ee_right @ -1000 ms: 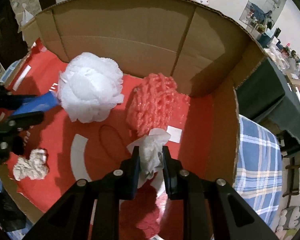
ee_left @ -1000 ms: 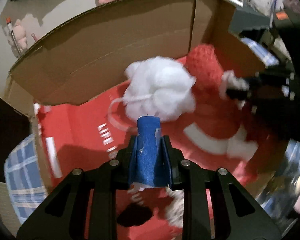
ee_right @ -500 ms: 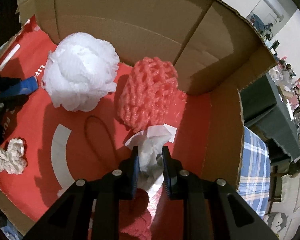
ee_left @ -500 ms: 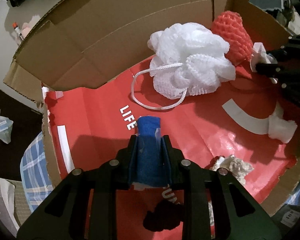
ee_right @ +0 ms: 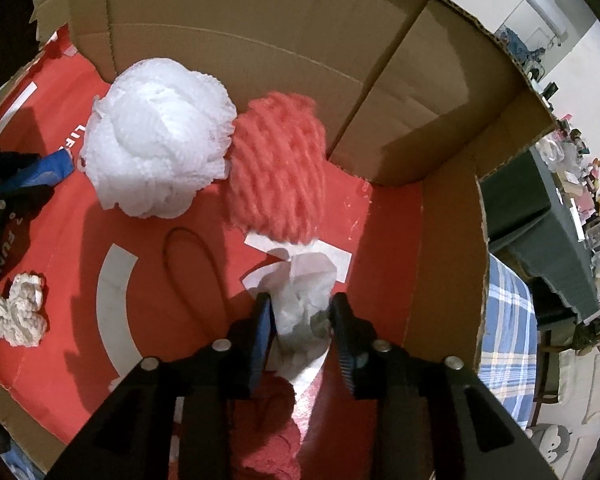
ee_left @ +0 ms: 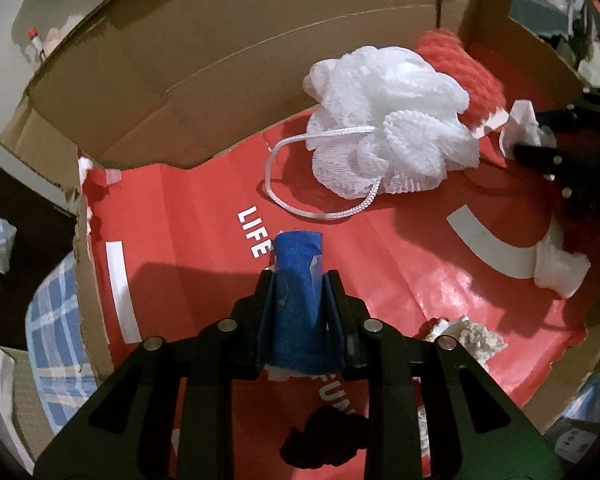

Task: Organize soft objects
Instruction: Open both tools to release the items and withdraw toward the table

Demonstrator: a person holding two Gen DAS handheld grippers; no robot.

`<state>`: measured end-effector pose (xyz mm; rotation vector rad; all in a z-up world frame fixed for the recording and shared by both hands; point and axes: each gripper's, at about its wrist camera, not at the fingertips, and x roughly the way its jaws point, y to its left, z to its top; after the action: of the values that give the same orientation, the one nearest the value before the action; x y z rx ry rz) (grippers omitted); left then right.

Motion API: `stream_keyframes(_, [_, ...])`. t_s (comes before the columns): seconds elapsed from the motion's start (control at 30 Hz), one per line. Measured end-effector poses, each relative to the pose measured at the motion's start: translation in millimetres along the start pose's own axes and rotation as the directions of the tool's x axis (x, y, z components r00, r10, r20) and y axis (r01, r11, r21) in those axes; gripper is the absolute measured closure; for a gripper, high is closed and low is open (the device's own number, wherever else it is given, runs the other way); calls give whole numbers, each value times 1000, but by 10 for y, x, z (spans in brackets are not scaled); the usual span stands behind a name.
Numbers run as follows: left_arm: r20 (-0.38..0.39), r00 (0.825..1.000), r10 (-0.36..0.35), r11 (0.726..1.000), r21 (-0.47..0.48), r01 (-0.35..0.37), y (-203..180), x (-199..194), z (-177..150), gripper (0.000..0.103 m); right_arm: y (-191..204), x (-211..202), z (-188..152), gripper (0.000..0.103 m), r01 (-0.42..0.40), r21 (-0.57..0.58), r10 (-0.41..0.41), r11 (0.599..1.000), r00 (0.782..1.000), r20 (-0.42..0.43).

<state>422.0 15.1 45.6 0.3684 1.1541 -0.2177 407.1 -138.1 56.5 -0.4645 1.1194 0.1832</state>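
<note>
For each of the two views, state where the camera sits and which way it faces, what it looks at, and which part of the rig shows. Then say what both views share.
Left wrist: on the left gripper, facing steeply down into the cardboard box; its fingers clamp a blue roll.
Right wrist: on the right gripper, facing down into the box's corner; its jaws are opening around crumpled white paper.
Shared: white bath pouf, coral mesh pouf, red box floor, and each other's gripper.

Inside an open cardboard box (ee_right: 260,20), a mesh bath pouf (ee_right: 156,140) lies against the back wall, touching a knitted ball (ee_right: 278,176) on its right. A crumpled tissue (ee_right: 300,300) lies in front of the ball. A small rope bundle (ee_right: 14,312) lies at the front left, well apart.
</note>
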Motion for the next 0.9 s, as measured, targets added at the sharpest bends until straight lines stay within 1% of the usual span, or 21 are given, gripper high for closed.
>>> stream_keyframes(0.1, [-2,1000,-18,1000,-22,18,77,9,1,70,21,-25,-7,64,-4,-1,4,1000,1000,5])
stream_keyframes(0.13, [0,1000,-22,999,-28,22,101,2,1,53,26,-40,-11,63,-5,-1,5,1000,1000,7])
stream_keyframes(0.17, [7,1000,-20,999,-33,20,120,-11,-2,40,33,-53,-12,62,-5,-2,5,1000,1000,10])
stream_keyframes(0.27, [53,999,-6,1000,-24,7,150,-137,-6,39,46,-110,-20,58,-6,-10,6,1000,1000,23])
stream_keyframes(0.3, [54,998,-7,1000,-29,9,171,-167,-7,39,49,-142,-21,56,-5,-8,6,1000,1000,30])
stream_keyframes(0.33, [53,998,-16,999,-40,18,184,-210,1,39,43,-176,-32,51,-5,-6,5,1000,999,37])
stream_keyframes(0.4, [65,997,-31,998,-46,34,201,-294,-12,39,36,-273,-46,45,-8,-1,8,1000,998,58])
stream_keyframes(0.47, [96,995,-24,998,-48,29,226,-430,-51,39,11,-379,-67,44,-15,8,14,1000,997,77])
stream_keyframes(0.57, [138,989,-51,996,-70,61,253,-641,-127,39,-26,-567,-99,37,-28,29,24,999,993,114])
stream_keyframes(0.6, [156,986,-60,994,-77,72,257,-717,-162,39,-34,-648,-123,33,-36,36,30,999,991,133])
stream_keyframes(0.7, [227,970,-84,989,-96,109,272,-1017,-305,35,-55,-926,-221,26,-60,61,47,996,981,190])
stream_keyframes(0.8, [302,948,-102,983,-113,142,220,-1357,-444,30,-75,-1207,-350,21,-99,78,77,992,966,249])
stream_keyframes(0.83, [338,936,-103,980,-125,153,176,-1520,-525,30,-48,-1272,-379,19,-106,80,82,991,961,266])
stream_keyframes(0.87, [360,927,-100,979,-131,156,129,-1590,-560,29,-30,-1383,-444,18,-111,79,84,991,953,291])
stream_keyframes(0.9, [384,918,-97,978,-133,159,88,-1660,-630,29,-16,-1466,-496,15,-114,78,85,990,946,313])
